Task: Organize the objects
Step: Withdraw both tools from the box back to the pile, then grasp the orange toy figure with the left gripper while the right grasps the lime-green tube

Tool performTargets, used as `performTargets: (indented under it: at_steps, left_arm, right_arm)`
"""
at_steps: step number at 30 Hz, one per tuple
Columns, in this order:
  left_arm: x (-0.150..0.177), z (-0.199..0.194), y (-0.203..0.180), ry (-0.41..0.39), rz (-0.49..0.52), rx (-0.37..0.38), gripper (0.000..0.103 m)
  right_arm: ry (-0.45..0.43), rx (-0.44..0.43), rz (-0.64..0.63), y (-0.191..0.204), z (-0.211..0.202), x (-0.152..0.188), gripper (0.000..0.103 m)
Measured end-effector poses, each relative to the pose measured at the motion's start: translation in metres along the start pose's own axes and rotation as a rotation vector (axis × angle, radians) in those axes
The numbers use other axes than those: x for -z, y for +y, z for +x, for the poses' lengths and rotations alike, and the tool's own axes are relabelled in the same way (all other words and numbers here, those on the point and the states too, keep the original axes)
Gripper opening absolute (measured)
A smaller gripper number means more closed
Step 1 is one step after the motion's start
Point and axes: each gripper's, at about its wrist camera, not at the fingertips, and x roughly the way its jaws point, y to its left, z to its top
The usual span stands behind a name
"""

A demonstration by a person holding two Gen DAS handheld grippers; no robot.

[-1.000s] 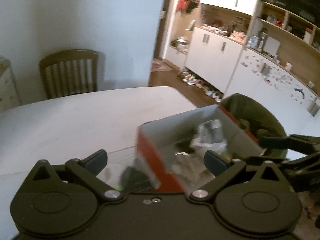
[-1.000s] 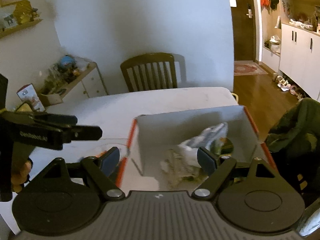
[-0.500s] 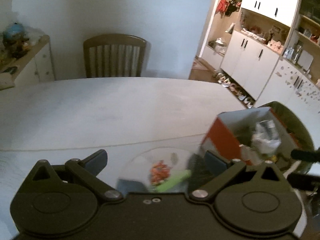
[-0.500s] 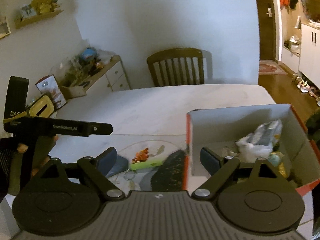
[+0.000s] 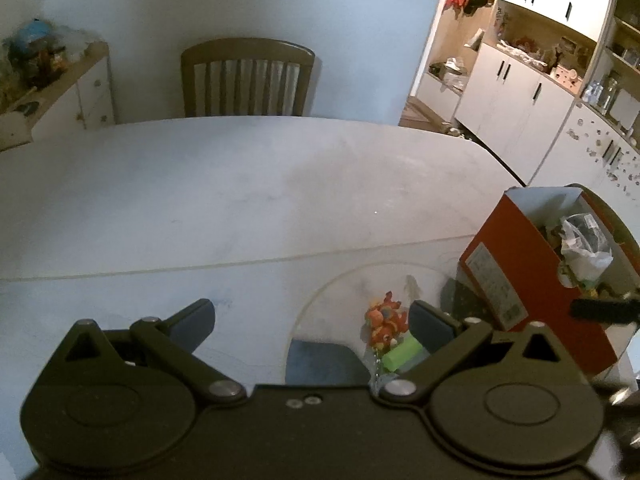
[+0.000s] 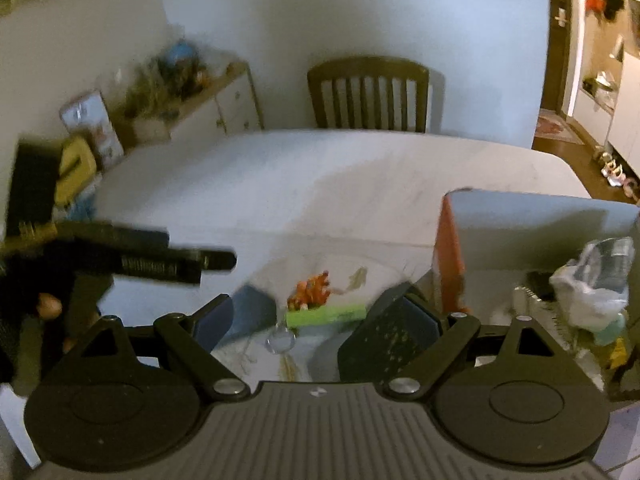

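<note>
A red cardboard box [image 5: 516, 276] holding crumpled plastic bags and other items stands at the table's right edge; it also shows in the right wrist view [image 6: 450, 256]. Left of it lies a clear round glass plate [image 5: 360, 280] with an orange toy [image 5: 384, 318], a green tube [image 5: 402, 354] and a dark blue object [image 5: 324, 362]. The orange toy [image 6: 312, 290] and green tube [image 6: 326, 315] also show in the right wrist view. My left gripper [image 5: 312, 320] is open and empty above the plate's near edge. My right gripper [image 6: 316, 316] is open and empty over the plate.
The white table [image 5: 220, 192] stretches away to a wooden chair [image 5: 246, 76] at its far side. A cluttered sideboard [image 5: 48, 80] stands at the left and white cabinets [image 5: 520, 96] at the right. A dark speckled object [image 6: 380, 340] lies beside the box.
Both grippers have swung left, away from above the box, and now face the glass plate. The box has shifted to the right of both views.
</note>
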Motion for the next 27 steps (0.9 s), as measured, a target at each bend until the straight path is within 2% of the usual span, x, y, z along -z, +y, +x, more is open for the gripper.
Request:
performTargets:
  at_steps: [5, 18, 24, 27]
  left_arm:
    - [-0.006, 0.023, 0.000, 0.037, -0.005, 0.025, 0.102]
    - [-0.010, 0.073, -0.021, 0.128, 0.024, 0.060, 0.102]
    - [-0.008, 0.086, -0.028, 0.150, 0.027, 0.076, 0.093]
    - [-0.006, 0.090, -0.032, 0.157, 0.049, 0.087, 0.093]
  right_arm:
    - [0.038, 0.051, -0.014, 0.008, 0.036, 0.007, 0.091]
    - [0.084, 0.092, -0.079, 0.005, 0.099, 0.020, 0.091]
    - [0.082, 0.088, -0.075, 0.002, 0.115, 0.022, 0.091]
    - [0.080, 0.079, -0.085, 0.002, 0.117, 0.023, 0.091]
